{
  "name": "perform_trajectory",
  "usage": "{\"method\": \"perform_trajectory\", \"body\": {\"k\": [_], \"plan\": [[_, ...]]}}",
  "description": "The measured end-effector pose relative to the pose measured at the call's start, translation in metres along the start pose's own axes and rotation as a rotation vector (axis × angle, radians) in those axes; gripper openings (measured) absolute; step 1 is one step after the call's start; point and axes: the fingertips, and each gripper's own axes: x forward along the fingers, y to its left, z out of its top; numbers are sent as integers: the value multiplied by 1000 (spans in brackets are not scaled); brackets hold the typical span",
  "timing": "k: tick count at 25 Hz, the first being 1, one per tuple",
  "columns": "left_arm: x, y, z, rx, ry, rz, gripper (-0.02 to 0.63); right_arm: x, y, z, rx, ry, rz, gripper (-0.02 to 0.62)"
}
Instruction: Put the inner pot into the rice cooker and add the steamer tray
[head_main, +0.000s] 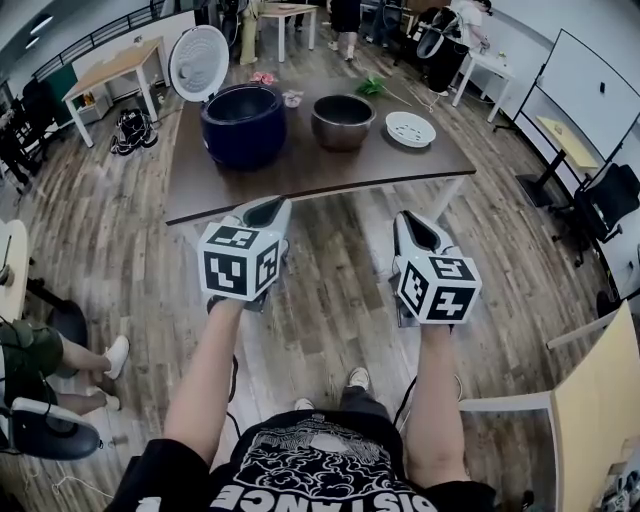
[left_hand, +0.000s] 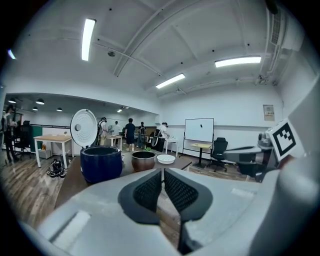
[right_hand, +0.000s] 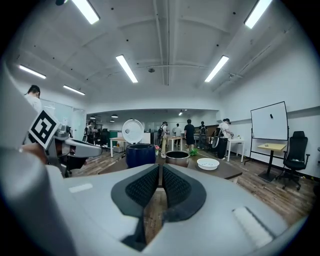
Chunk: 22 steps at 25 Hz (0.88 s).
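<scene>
On a brown table (head_main: 300, 170) stand a dark blue rice cooker (head_main: 243, 123) with its white lid (head_main: 197, 62) raised, a metal inner pot (head_main: 342, 120) to its right, and a white steamer tray (head_main: 410, 129) further right. All three also show in the left gripper view: cooker (left_hand: 101, 163), pot (left_hand: 143, 160), tray (left_hand: 166, 159), and in the right gripper view: cooker (right_hand: 140, 154), pot (right_hand: 177, 158), tray (right_hand: 208, 163). My left gripper (head_main: 265, 212) and right gripper (head_main: 411, 222) hover short of the table's near edge, both shut and empty.
Several people stand at tables at the far end of the room. A whiteboard (head_main: 590, 75) and black chair (head_main: 608, 200) are at the right. A seated person's legs (head_main: 60, 355) show at the left. A wooden table (head_main: 110, 68) stands back left.
</scene>
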Motion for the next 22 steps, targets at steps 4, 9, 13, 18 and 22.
{"method": "perform_trajectory", "body": {"k": [4, 9, 13, 18, 22], "plan": [[12, 0, 0, -2, 5, -7, 12, 8, -8, 0, 1, -3, -3, 29], [32, 2, 1, -6, 5, -7, 28, 24, -20, 2, -5, -2, 9, 58], [54, 7, 6, -12, 9, 10, 46, 44, -33, 3, -6, 4, 33, 80], [86, 10, 12, -16, 19, 43, 83, 72, -57, 4, 1, 17, 73, 106], [116, 11, 20, -28, 29, 72, 131, 97, -85, 10, 18, 21, 97, 118]]}}
